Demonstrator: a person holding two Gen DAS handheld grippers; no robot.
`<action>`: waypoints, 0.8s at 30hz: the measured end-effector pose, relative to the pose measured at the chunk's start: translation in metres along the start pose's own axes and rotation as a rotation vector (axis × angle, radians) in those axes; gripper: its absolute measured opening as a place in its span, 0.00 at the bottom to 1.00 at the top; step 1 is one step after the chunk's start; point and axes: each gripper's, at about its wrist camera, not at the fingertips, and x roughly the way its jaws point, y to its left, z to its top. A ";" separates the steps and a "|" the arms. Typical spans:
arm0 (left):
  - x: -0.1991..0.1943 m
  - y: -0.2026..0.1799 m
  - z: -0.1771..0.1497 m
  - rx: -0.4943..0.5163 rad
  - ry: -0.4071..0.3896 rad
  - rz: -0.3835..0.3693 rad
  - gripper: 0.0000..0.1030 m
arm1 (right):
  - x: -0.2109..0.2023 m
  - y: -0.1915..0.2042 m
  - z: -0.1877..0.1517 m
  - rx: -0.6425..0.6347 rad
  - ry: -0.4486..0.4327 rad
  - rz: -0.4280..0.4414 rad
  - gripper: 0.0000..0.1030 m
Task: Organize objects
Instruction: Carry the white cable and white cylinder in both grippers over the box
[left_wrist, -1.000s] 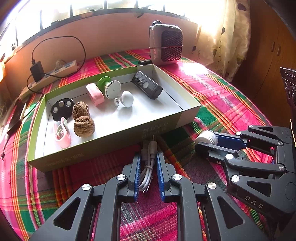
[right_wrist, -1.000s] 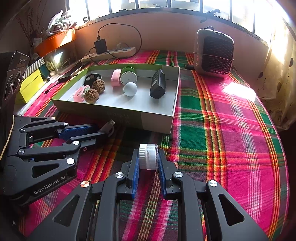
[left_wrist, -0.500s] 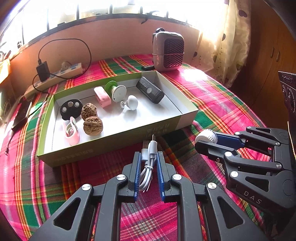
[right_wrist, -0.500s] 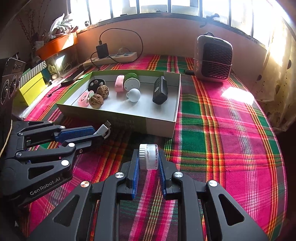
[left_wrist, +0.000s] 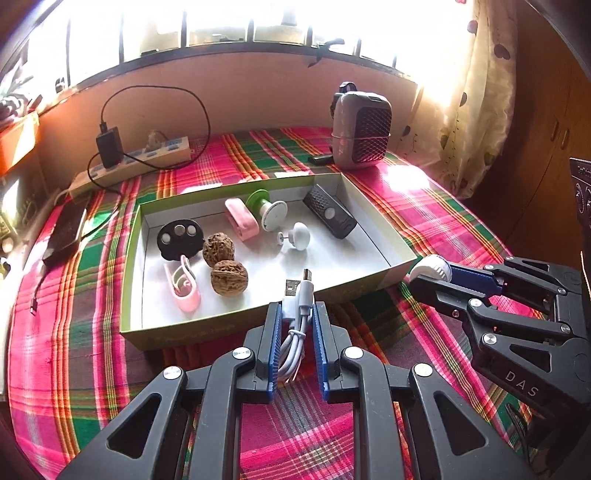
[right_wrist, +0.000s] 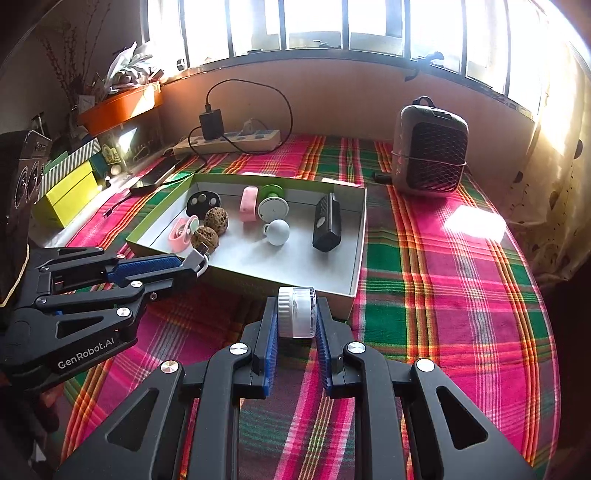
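My left gripper (left_wrist: 295, 314) is shut on a coiled white USB cable (left_wrist: 297, 317), held above the near wall of the green-edged white box (left_wrist: 373, 218). My right gripper (right_wrist: 295, 317) is shut on a small white round jar (right_wrist: 296, 312), just in front of the box's near right corner (right_wrist: 351, 291). Inside the box lie two walnuts (left_wrist: 229, 277), a pink clip (left_wrist: 183, 284), a black disc (left_wrist: 180, 238), a pink holder (left_wrist: 242, 218), a green-and-white reel (left_wrist: 267, 206), a white knob (left_wrist: 297, 236) and a black remote (left_wrist: 330, 211). The right gripper shows in the left wrist view (left_wrist: 430, 275), the left gripper in the right wrist view (right_wrist: 184, 267).
A grey heater (left_wrist: 361, 129) stands behind the box. A power strip with a black charger (left_wrist: 110, 147) and a phone (left_wrist: 66, 234) lie at the back left. Yellow boxes (right_wrist: 70, 188) and an orange planter (right_wrist: 118, 107) stand far left. A plaid cloth (right_wrist: 443, 277) covers the table.
Both grippers have risen and pulled back with their loads; the box now looks smaller and farther. The cable's plugs now overlap the box's near wall in the left wrist view.
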 end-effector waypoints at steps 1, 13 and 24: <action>0.000 0.001 0.002 -0.002 -0.001 0.002 0.14 | 0.001 0.000 0.003 -0.001 -0.002 -0.002 0.19; 0.023 0.012 0.025 -0.032 0.016 0.002 0.14 | 0.028 -0.006 0.036 0.003 0.011 -0.013 0.19; 0.048 0.016 0.033 -0.041 0.047 0.003 0.14 | 0.060 -0.008 0.045 -0.004 0.063 -0.013 0.19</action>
